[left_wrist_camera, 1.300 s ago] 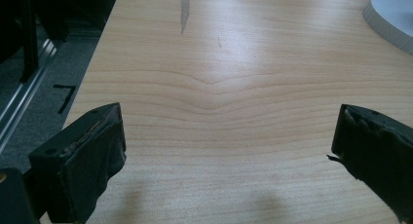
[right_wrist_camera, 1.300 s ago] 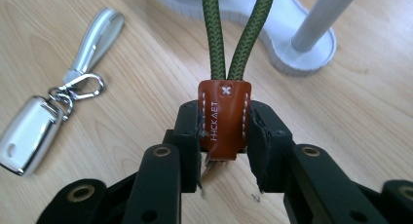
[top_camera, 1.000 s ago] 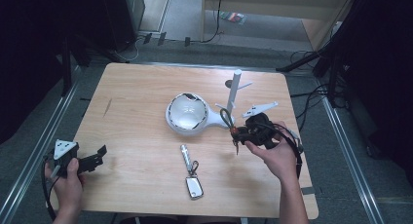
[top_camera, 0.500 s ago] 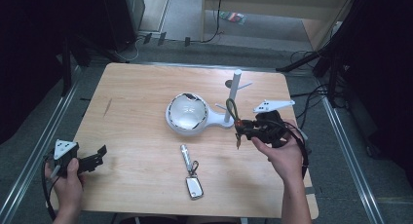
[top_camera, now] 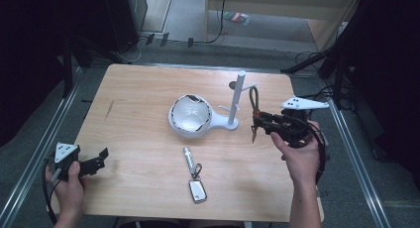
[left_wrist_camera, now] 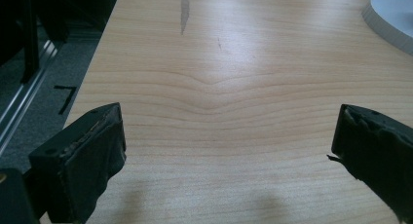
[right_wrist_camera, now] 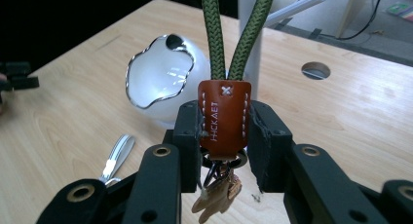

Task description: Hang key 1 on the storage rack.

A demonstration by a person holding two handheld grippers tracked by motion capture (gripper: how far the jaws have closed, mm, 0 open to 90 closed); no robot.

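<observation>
A keychain with a brown leather tab [right_wrist_camera: 224,119] and a green cord loop [right_wrist_camera: 214,34] is clamped between the jaws of my right gripper [right_wrist_camera: 224,122]; keys [right_wrist_camera: 219,195] dangle under the tab. From above, the right gripper [top_camera: 260,123] hovers just right of the white peg stand [top_camera: 238,96], with the green loop [top_camera: 254,96] upright beside a peg. The stand's round white base carries a shiny dome [top_camera: 190,115]. At the table's front left corner my left gripper [top_camera: 100,159] rests open; its jaws [left_wrist_camera: 229,141] hold nothing, with bare wood between them.
A car key fob on a silver strap [top_camera: 194,176] lies near the front middle of the wooden table [top_camera: 138,89]. A small round hole [top_camera: 233,84] sits in the tabletop behind the stand. Cables and dark floor surround the table.
My right gripper has lifted and shifted right with the keychain, so the green loop now stands higher beside the stand's post. The left gripper has kept still.
</observation>
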